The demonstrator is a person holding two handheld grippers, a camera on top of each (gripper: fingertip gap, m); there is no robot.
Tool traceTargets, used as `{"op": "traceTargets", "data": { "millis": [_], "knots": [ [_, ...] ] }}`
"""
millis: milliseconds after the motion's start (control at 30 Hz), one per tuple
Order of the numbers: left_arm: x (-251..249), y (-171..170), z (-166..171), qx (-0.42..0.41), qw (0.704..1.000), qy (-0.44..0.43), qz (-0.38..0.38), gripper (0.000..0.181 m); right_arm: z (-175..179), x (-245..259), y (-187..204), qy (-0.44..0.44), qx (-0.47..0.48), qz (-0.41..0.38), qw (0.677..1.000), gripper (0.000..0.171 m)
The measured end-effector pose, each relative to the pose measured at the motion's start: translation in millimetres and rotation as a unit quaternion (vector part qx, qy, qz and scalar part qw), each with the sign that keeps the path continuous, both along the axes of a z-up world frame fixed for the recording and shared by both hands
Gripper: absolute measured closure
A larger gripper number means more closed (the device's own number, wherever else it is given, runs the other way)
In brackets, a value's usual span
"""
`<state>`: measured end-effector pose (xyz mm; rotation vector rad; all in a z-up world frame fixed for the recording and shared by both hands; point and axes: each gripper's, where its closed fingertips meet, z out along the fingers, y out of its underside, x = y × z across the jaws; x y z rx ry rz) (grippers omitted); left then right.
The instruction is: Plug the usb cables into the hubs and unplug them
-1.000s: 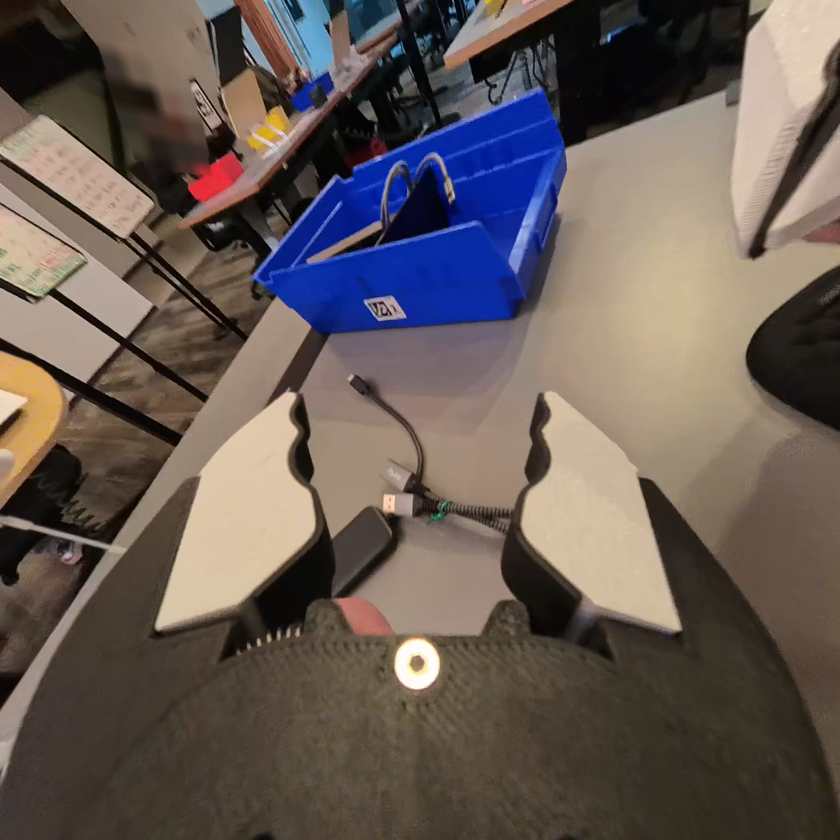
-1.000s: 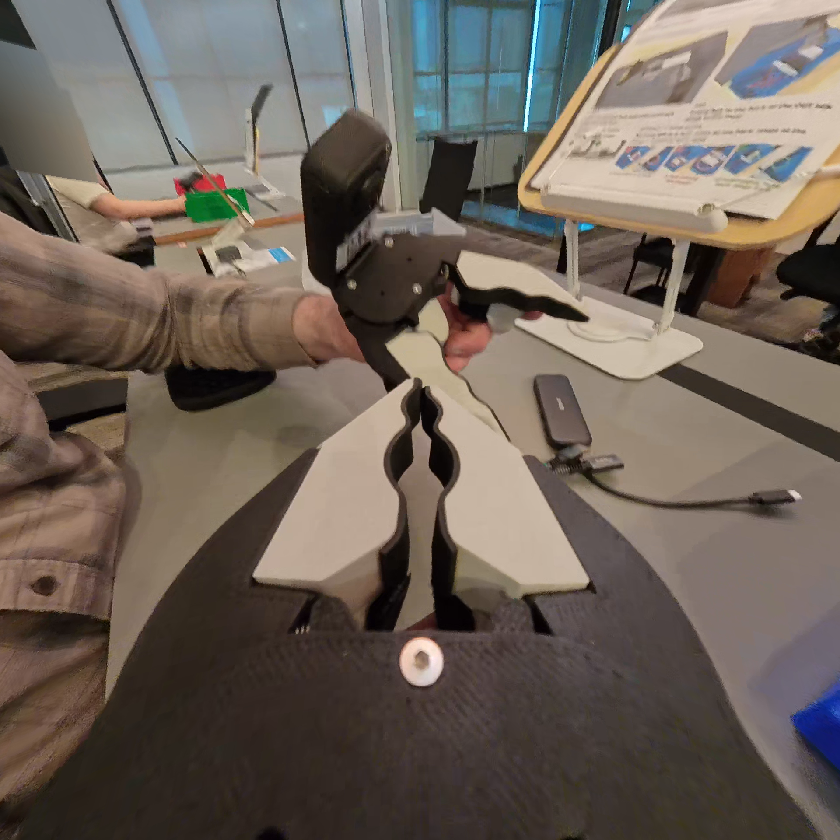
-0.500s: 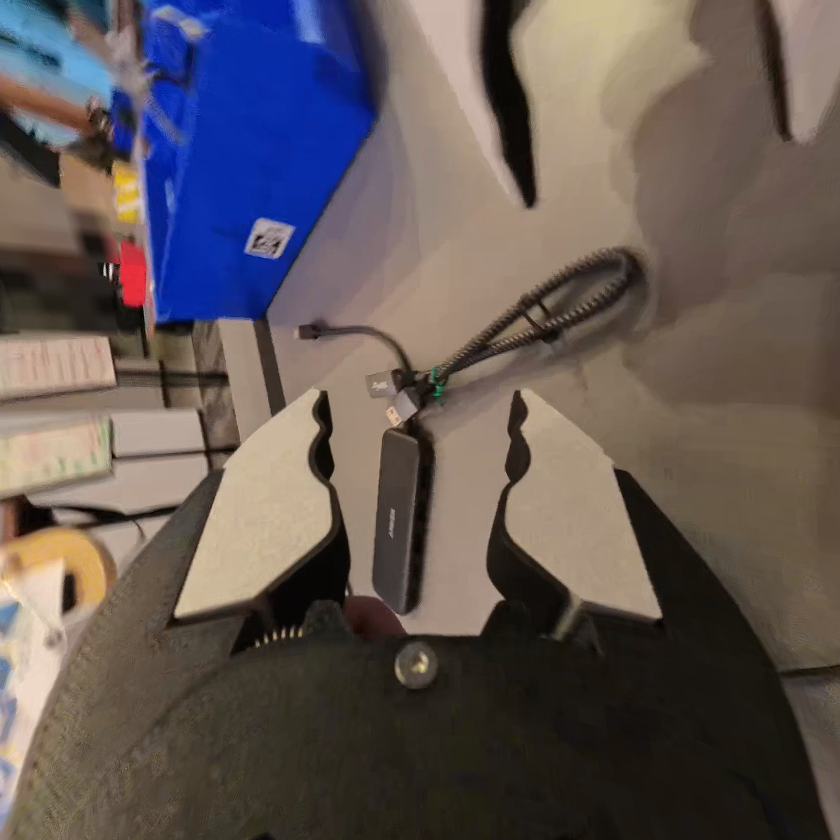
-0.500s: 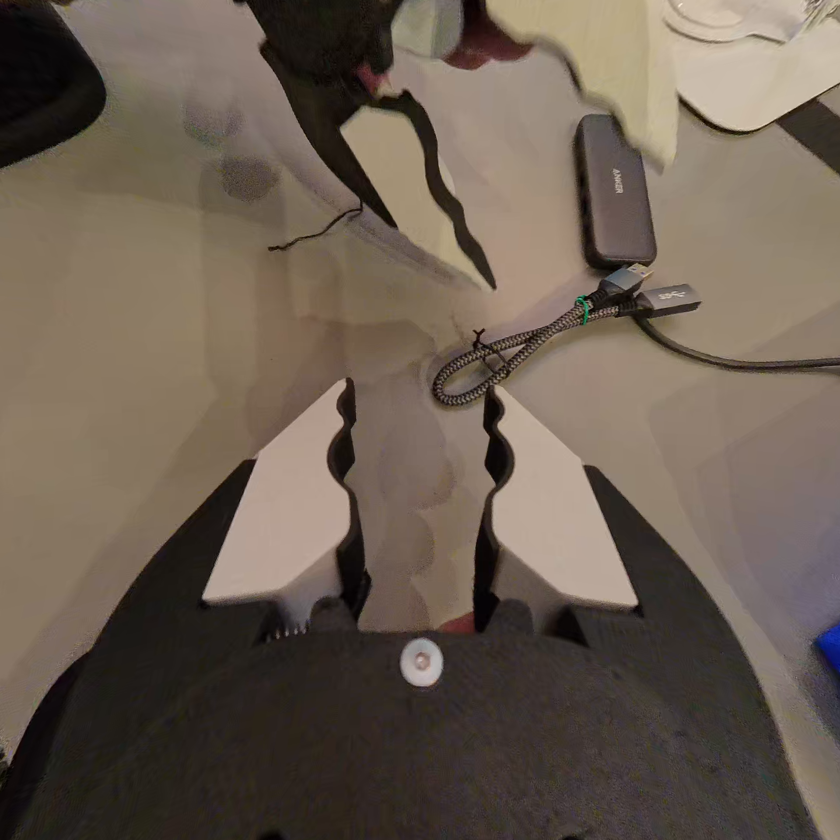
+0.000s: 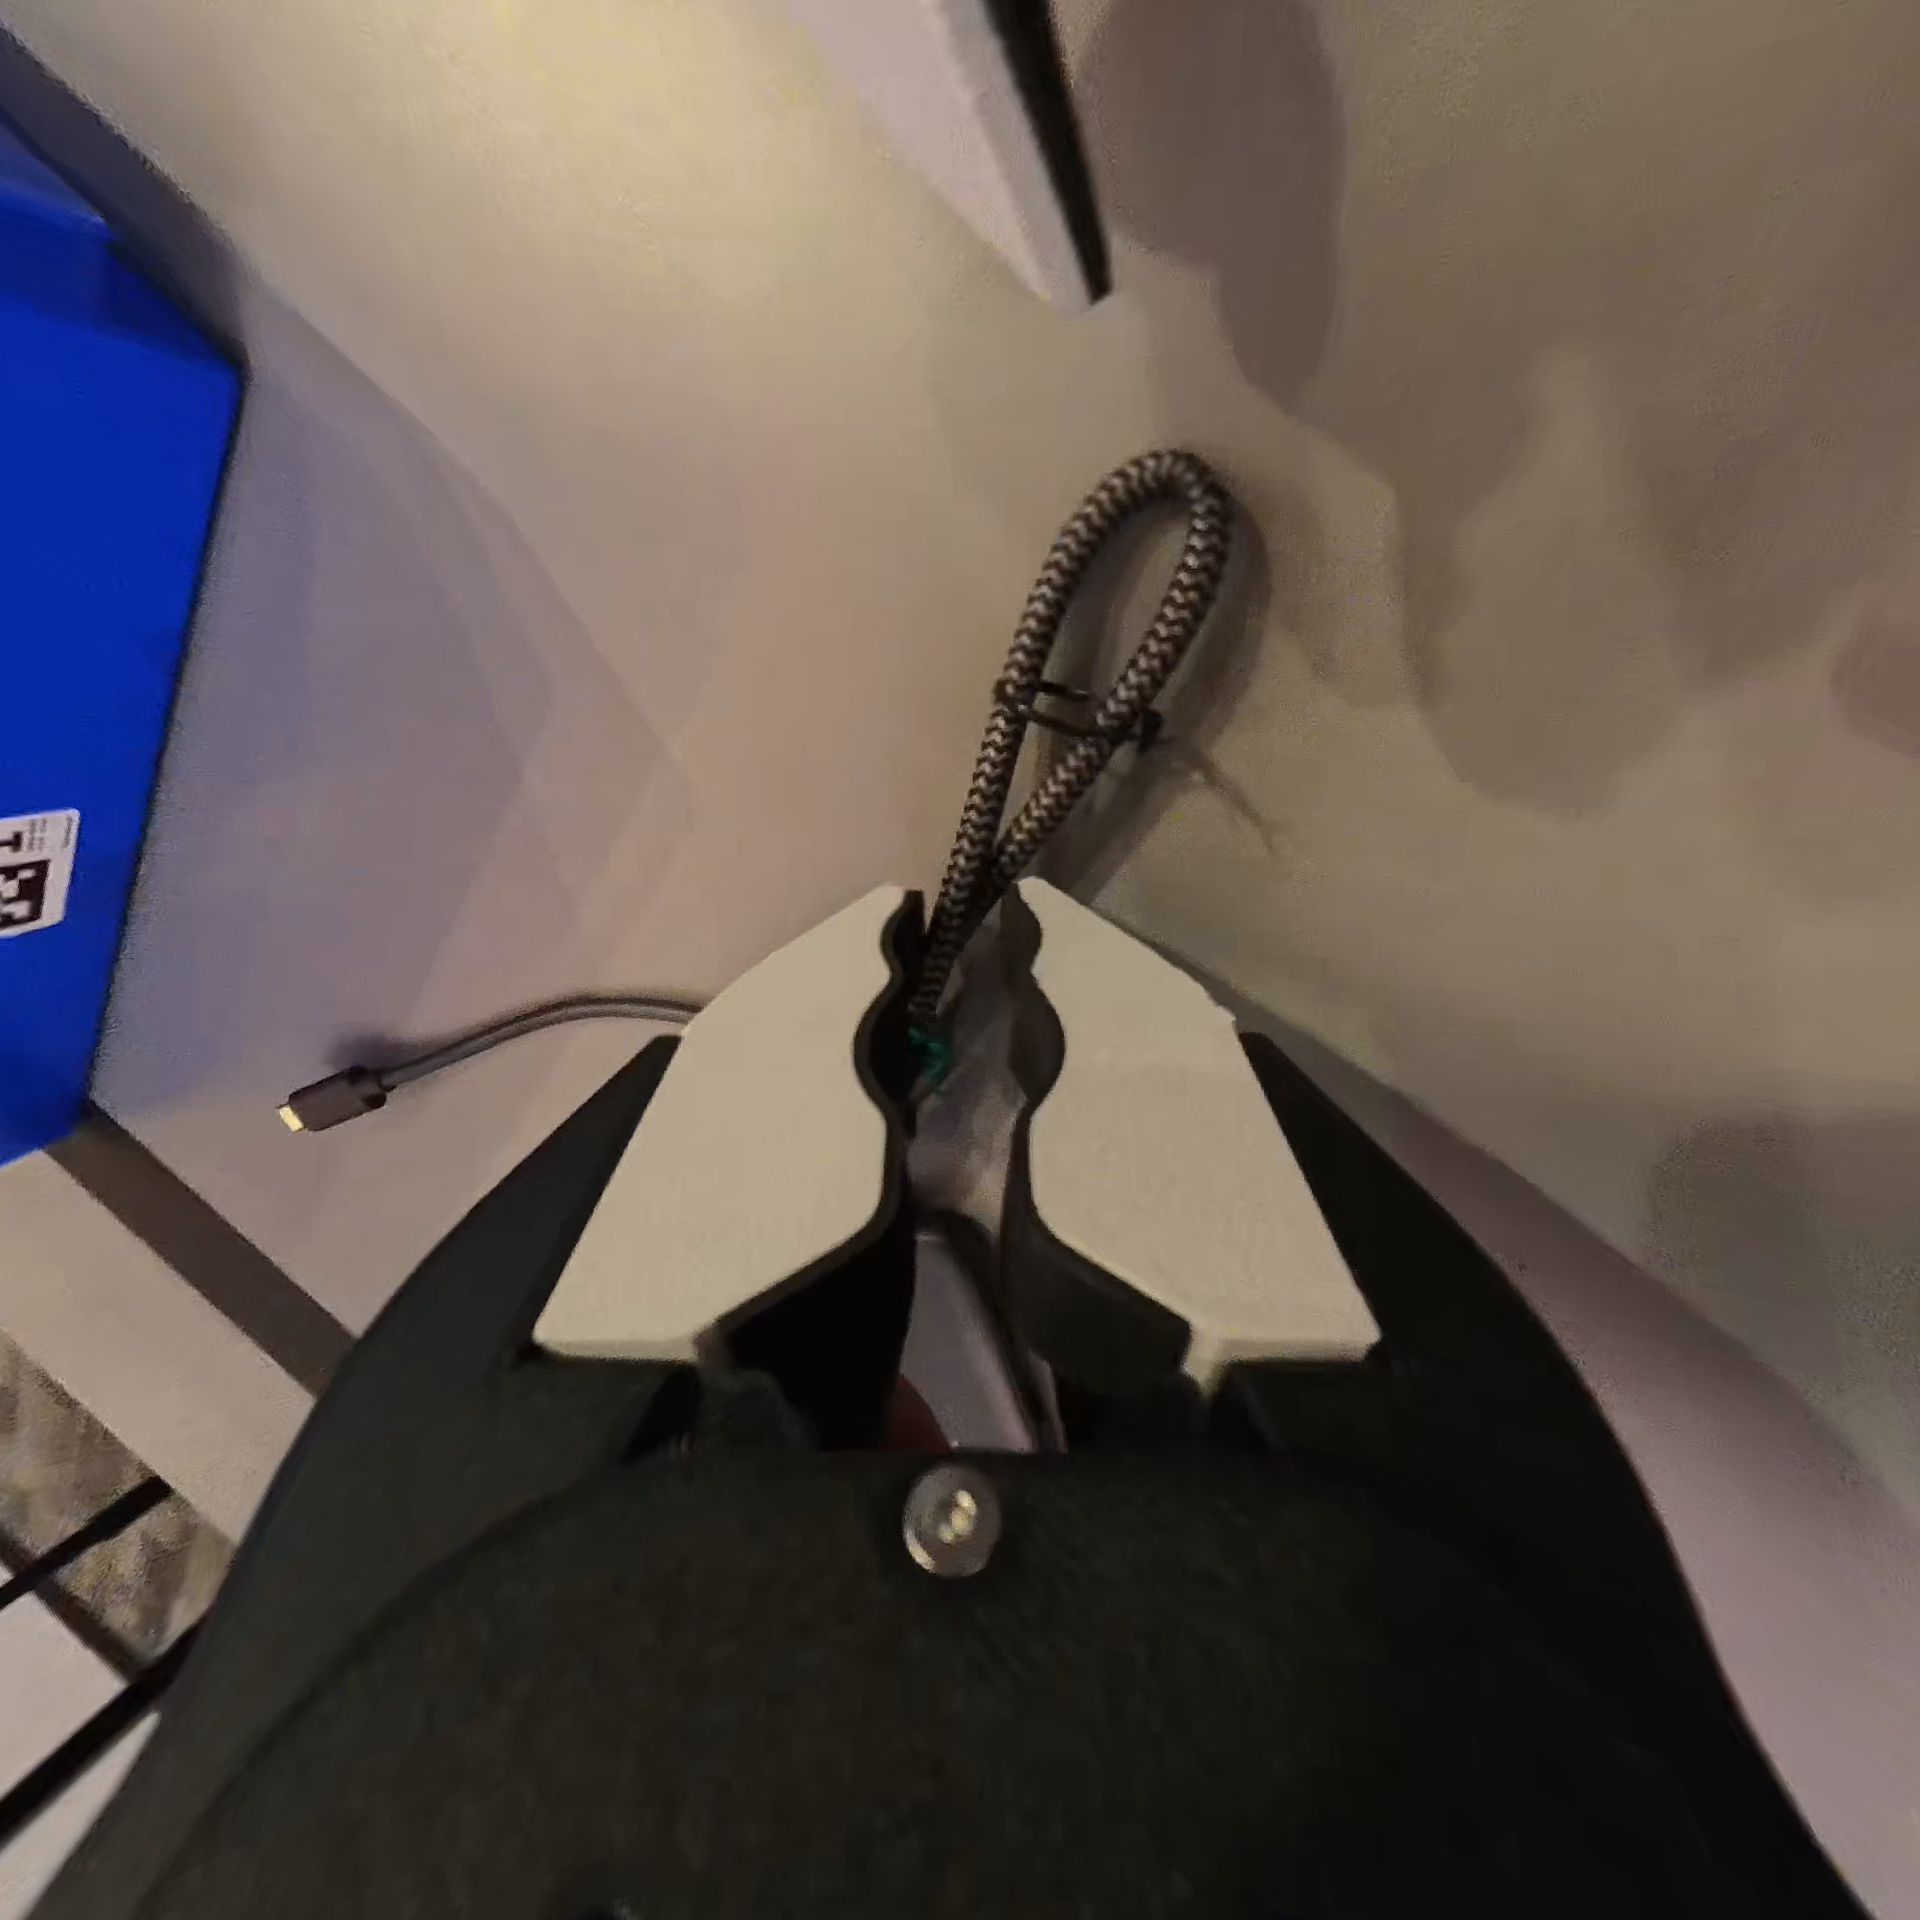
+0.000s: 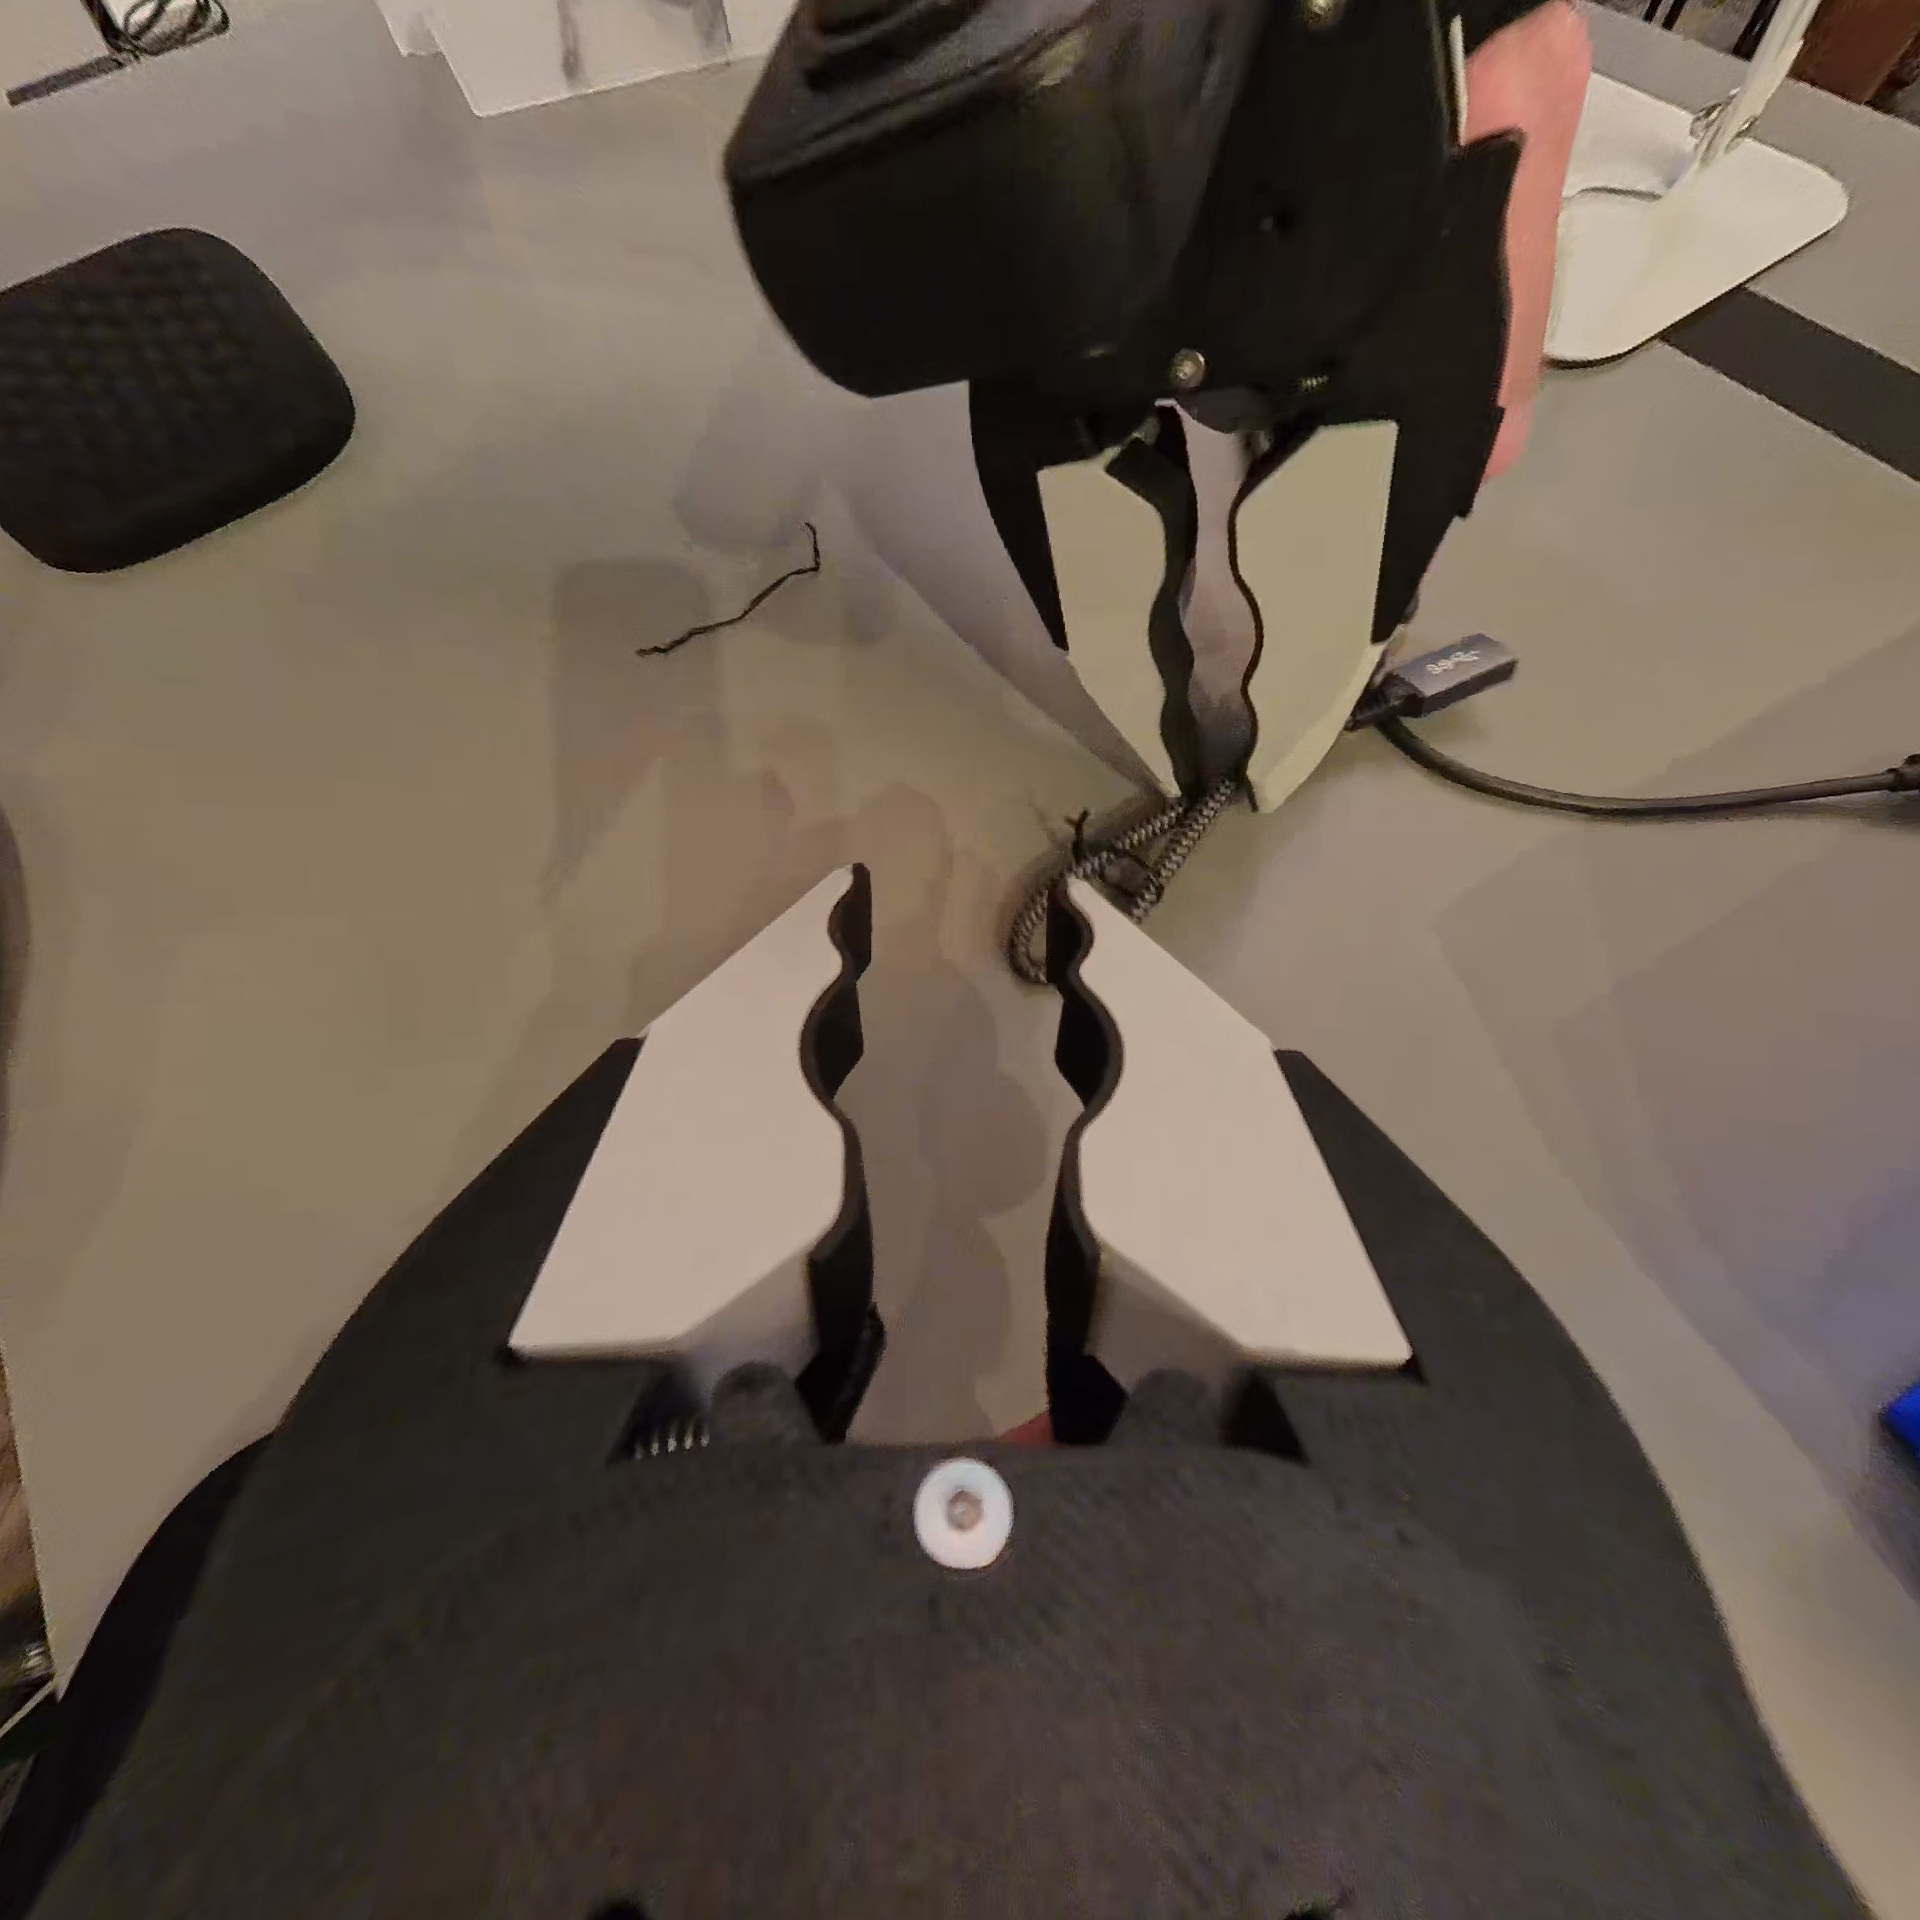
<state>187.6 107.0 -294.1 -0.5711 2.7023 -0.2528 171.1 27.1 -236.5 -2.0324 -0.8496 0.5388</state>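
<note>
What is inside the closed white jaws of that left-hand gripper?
Between the left gripper fingers sits the braided black-and-grey cable, its green tie and a grey slab, probably the hub. Whether the plug is seated is hidden.

An office-like workroom or lab bench. A broad grey table (image 6: 416,831) carries a blue storage bin (image 5: 94,582) with a printed tag, the white base of a document stand (image 6: 1704,239), a black mesh chair pad (image 6: 156,395) at its edge, and loose papers (image 6: 582,42) at the far side.
</note>
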Motion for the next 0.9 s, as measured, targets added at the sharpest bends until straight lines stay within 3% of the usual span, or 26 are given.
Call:
{"op": "traceTargets", "data": {
  "millis": [100, 200, 300, 367, 467, 600, 733, 900],
  "knots": [
    [17.4, 8.0, 6.1, 0.019, 0.998, -0.044, 0.029, 0.174, 4.4, 9.3, 0.5, 0.008, 0.015, -0.013, 1.0, 0.141],
    [38.8, 10.8, 41.5, -0.03, 0.981, -0.151, 0.117, 0.175, 15.1, 22.7, 1.5, 0.012, 0.041, -0.039, 0.998, 0.14],
    [51.5, 17.2, 85.0, -0.035, 0.939, -0.278, 0.199, 0.175, 35.9, 37.5, 8.1, 0.041, 0.071, -0.084, 0.993, 0.136],
    [55.1, 21.1, 116.5, -0.008, 0.895, -0.374, 0.241, 0.175, 54.6, 46.8, 14.8, 0.081, 0.097, -0.116, 0.985, 0.134],
    [51.2, 14.4, 158.0, 0.057, 0.832, -0.493, 0.249, 0.175, 82.2, 51.1, 19.4, 0.184, 0.114, -0.133, 0.967, 0.129],
    [44.2, -6.6, 186.9, 0.097, 0.778, -0.58, 0.219, 0.175, 118.7, 61.1, 19.5, 0.313, 0.139, -0.138, 0.929, 0.133],
    [38.9, -21.5, 203.2, 0.125, 0.741, -0.627, 0.203, 0.175, 144.0, 63.4, 13.6, 0.369, 0.165, -0.122, 0.906, 0.147],
    [40.1, -38.3, 208.7, 0.163, 0.719, -0.653, 0.172, 0.175, 157.1, 52.6, 10.2, 0.417, 0.158, -0.096, 0.89, 0.151]
  ]
}}
